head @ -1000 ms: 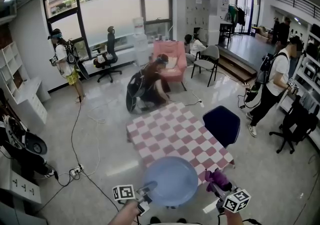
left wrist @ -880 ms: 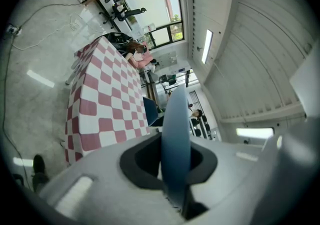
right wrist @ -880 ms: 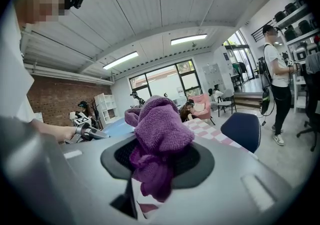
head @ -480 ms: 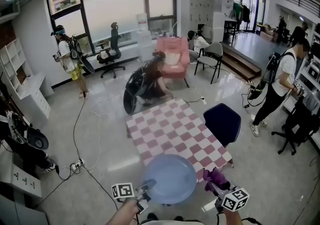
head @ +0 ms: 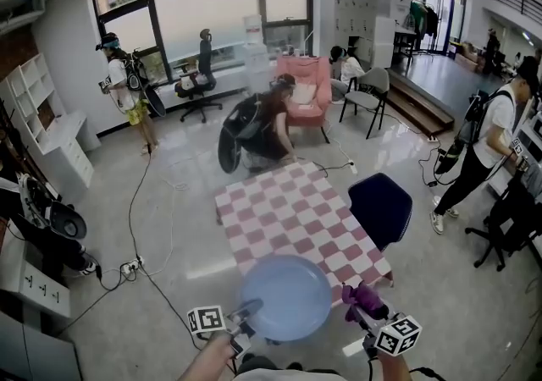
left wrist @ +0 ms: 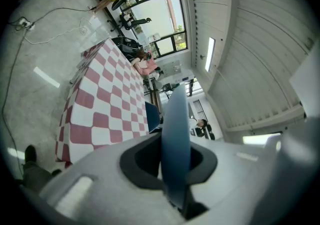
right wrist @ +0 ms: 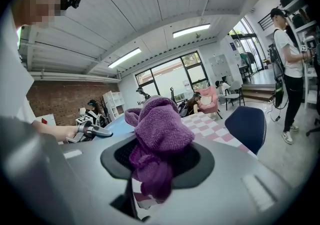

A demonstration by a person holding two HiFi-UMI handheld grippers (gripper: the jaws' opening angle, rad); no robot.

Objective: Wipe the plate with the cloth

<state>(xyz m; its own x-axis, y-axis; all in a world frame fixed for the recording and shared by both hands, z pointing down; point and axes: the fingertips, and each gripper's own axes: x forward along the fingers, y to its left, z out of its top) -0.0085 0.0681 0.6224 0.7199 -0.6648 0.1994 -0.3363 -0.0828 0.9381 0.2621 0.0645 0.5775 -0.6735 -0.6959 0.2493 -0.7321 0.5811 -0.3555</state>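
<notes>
- The left gripper (left wrist: 175, 169) is clamped on the rim of the blue plate (head: 285, 297), over the checkered surface's (head: 284, 214) near end.
- The right gripper (right wrist: 155, 169) pinches the purple cloth (right wrist: 159, 131), just beside the plate.

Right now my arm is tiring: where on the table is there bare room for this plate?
The table shows bare from the crouching person at its far end to the chair on its right. Only the near edge is crowded, by the plate in the left claw and the cloth in the right claw.
</notes>
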